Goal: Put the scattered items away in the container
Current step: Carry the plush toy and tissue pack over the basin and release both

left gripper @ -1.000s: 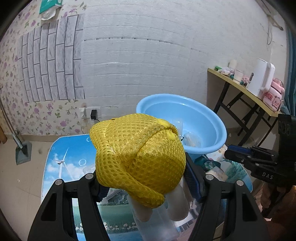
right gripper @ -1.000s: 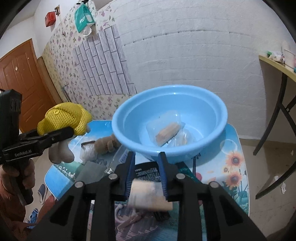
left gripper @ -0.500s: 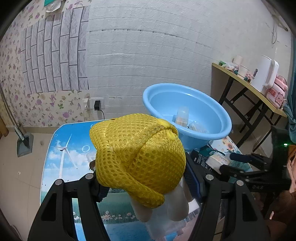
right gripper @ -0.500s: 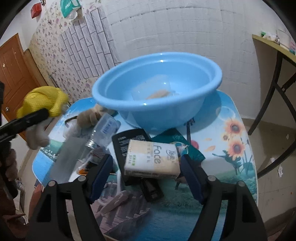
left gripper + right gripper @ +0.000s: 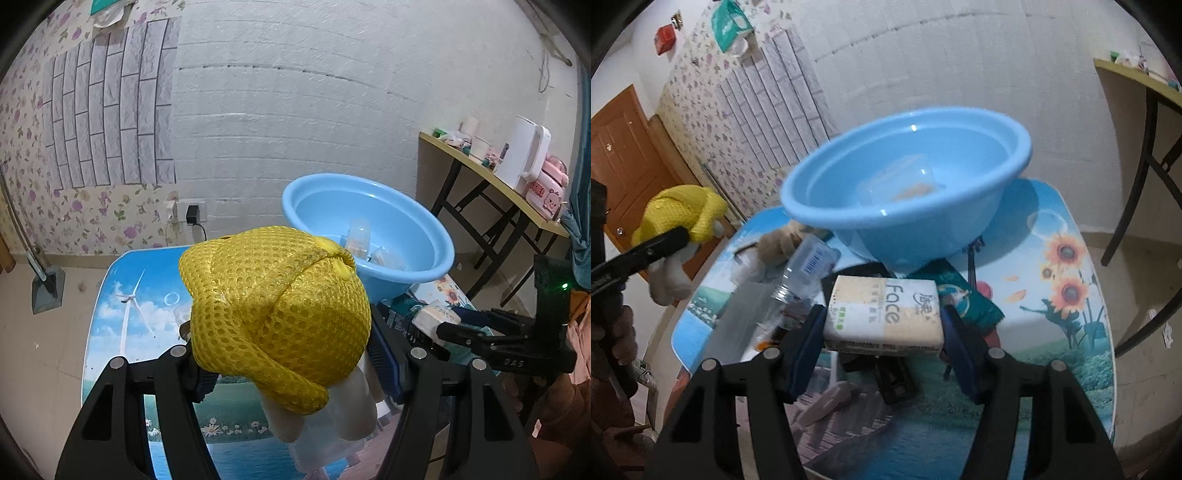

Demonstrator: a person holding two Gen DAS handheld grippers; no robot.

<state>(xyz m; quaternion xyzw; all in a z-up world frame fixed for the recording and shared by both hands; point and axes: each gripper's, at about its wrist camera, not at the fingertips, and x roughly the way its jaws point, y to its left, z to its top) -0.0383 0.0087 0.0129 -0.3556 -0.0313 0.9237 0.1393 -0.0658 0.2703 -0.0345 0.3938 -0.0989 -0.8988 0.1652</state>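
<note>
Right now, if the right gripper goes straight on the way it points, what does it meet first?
The tissue pack, already between the jaws of the right gripper, which have just been closing. Beyond it probably the blue basin; depth is unclear.

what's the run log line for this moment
left hand-held gripper: holds yellow toy | right hand-held gripper: closing around tissue pack | basin: awaiting both

Yellow toy (image 5: 275, 314) hides table centre; blue basin (image 5: 905, 195) is motion-blurred, contents unclear; black item under tissue pack (image 5: 884, 314) mostly covered.

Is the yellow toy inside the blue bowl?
No, the yellow toy sits clamped in the left hand-held gripper, outside the blue bowl.
</note>
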